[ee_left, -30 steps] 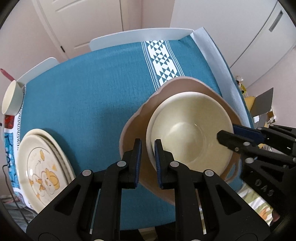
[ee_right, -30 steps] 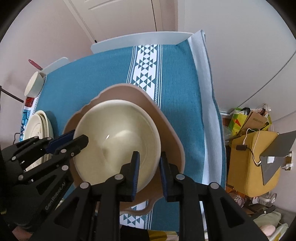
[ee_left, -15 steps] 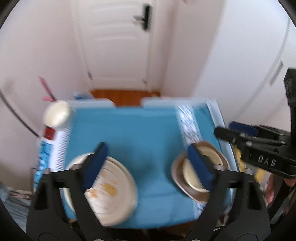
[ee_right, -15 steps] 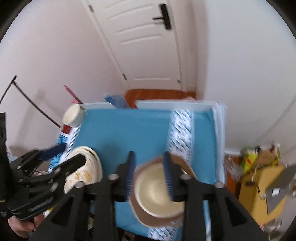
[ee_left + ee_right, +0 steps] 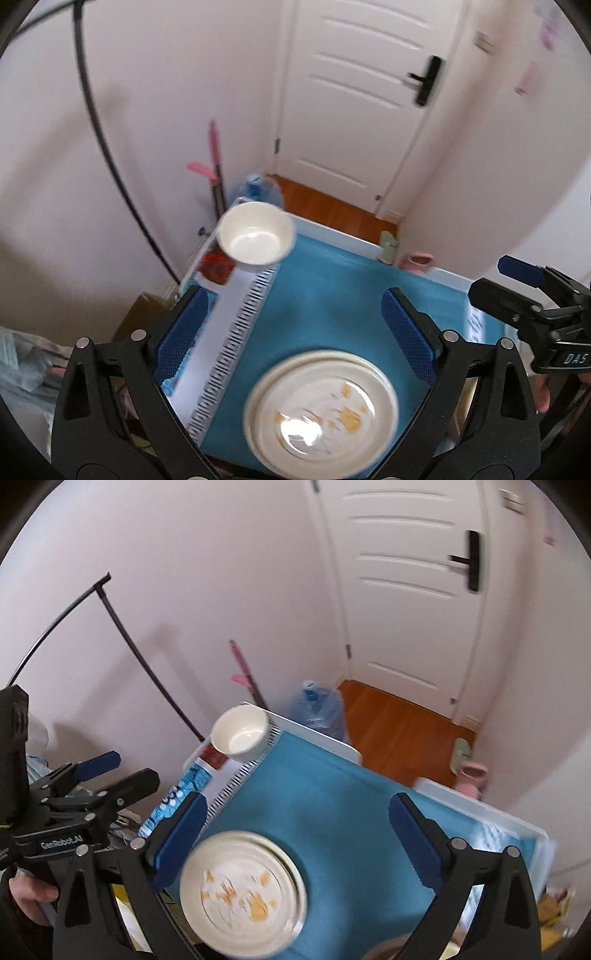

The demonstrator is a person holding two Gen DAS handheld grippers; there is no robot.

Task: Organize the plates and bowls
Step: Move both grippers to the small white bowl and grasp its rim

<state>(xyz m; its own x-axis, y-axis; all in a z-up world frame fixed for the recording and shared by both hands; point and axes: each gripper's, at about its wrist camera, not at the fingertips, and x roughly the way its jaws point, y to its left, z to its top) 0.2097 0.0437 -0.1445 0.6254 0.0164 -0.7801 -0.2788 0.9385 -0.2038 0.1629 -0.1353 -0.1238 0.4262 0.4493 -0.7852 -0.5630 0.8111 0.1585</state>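
A stack of cream plates with an orange cartoon print [image 5: 322, 412] lies at the near edge of the blue tablecloth [image 5: 332, 295]; it also shows in the right wrist view [image 5: 242, 888]. A small white bowl [image 5: 255, 239] stands at the far left corner, and shows in the right wrist view [image 5: 240, 734]. My left gripper [image 5: 295, 338] is open and empty, high above the plates. My right gripper [image 5: 297, 840] is open and empty, also high above the table. The brown plate with the cream bowl is out of view.
A white door [image 5: 365, 103] and wood floor [image 5: 402, 734] lie beyond the table. A water jug [image 5: 317, 709] and a pink-handled tool [image 5: 216, 166] stand by the wall. A black curved rod [image 5: 147, 668] leans at the left. Cardboard clutter [image 5: 557, 915] lies at the right.
Both grippers have let go of the brown plate and cream bowl, opened wide, risen and swung left. The printed plates are now below them.
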